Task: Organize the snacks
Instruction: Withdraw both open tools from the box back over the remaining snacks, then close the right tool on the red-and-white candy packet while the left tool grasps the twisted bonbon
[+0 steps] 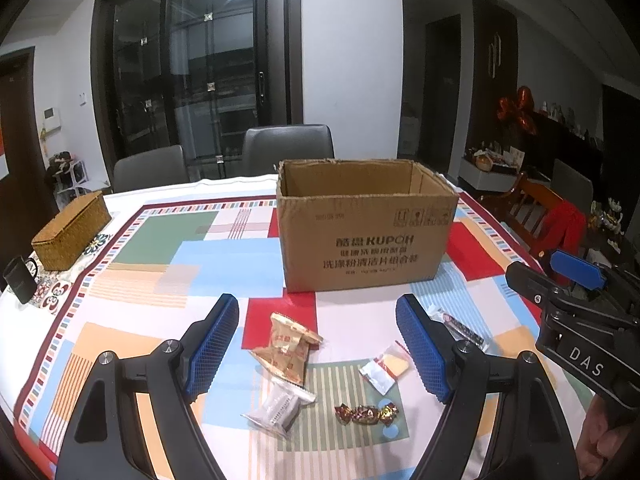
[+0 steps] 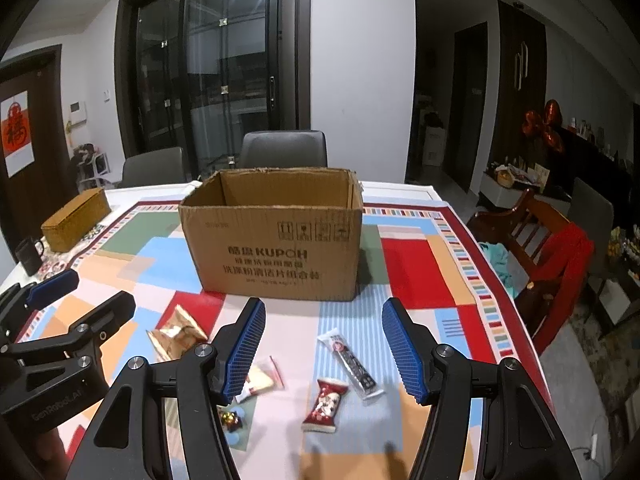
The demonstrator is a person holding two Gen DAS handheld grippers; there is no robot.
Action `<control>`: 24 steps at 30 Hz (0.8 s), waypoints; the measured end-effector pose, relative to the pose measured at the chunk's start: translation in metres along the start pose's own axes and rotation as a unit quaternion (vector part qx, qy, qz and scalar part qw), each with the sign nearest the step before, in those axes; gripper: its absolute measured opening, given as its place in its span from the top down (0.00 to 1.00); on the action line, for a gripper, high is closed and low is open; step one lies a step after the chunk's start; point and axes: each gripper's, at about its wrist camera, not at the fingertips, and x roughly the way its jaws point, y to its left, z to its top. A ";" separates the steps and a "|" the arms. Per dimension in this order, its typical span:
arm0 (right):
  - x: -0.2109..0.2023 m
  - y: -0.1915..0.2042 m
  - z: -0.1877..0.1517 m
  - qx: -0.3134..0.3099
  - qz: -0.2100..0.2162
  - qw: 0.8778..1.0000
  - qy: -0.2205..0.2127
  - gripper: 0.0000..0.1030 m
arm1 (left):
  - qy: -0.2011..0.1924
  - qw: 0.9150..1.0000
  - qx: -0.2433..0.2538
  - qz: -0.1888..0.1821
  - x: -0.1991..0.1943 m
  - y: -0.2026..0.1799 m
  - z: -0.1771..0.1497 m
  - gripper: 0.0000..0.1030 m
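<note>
Left hand-held gripper (image 1: 316, 346) and right hand-held gripper (image 2: 323, 346), both spread with nothing pinched, above loose snacks on the bench (image 1: 160, 264). Lower centre: gold packet (image 1: 286, 350), white packet (image 1: 276, 408), red packet (image 2: 326, 404), dark stick (image 2: 352, 364). Open cardboard box (image 1: 366, 240) at centre, beyond them.

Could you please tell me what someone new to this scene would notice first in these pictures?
The open brown cardboard box stands mid-table on the colourful patchwork-print tablecloth. In front of it lie scattered wrapped snacks, such as a crumpled gold packet and a red-and-white packet. The blue-padded left hand-held gripper and right hand-held gripper hover open over them.
</note>
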 end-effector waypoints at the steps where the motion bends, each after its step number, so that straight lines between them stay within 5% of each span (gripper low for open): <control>1: 0.001 -0.001 -0.002 0.000 0.000 1.000 0.002 0.40 | 0.001 1.000 0.001 -0.001 0.000 -0.001 -0.002 0.22; 24: 0.028 -0.003 -0.049 0.003 -0.004 0.999 0.053 0.40 | 0.028 0.999 -0.004 -0.034 0.025 -0.007 -0.047 0.22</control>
